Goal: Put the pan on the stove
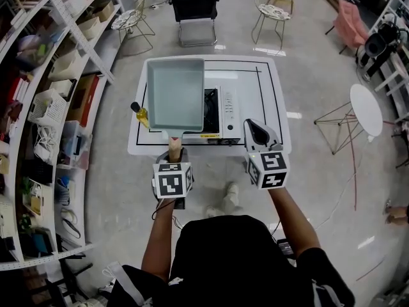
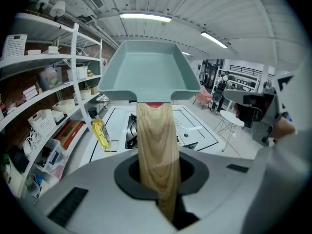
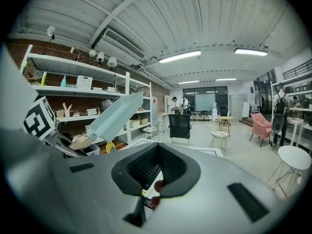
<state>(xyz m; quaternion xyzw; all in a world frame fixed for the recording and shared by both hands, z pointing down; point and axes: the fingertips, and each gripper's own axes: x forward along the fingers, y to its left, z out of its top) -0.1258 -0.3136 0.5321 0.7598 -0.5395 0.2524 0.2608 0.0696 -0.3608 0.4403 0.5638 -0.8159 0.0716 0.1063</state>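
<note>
A square pale-teal pan (image 1: 176,93) with a wooden handle (image 1: 174,147) hangs in the air above the left half of the white table (image 1: 276,107). My left gripper (image 1: 174,155) is shut on that handle (image 2: 156,150). The pan body (image 2: 148,72) tilts up ahead of it. The black-topped stove (image 1: 220,110) stands at the table's middle, partly hidden under the pan's right edge, and shows below the pan in the left gripper view (image 2: 130,130). My right gripper (image 1: 256,133) hovers at the table's near edge, right of the stove, shut with nothing in it. It sees the pan (image 3: 114,116) at its left.
A yellow oil bottle (image 1: 140,114) stands at the table's left edge, close to the pan. Shelves with boxes and baskets (image 1: 48,107) line the left side. A black chair (image 1: 193,8) and a wire stool (image 1: 273,11) stand beyond the table, a round white side table (image 1: 365,110) at right.
</note>
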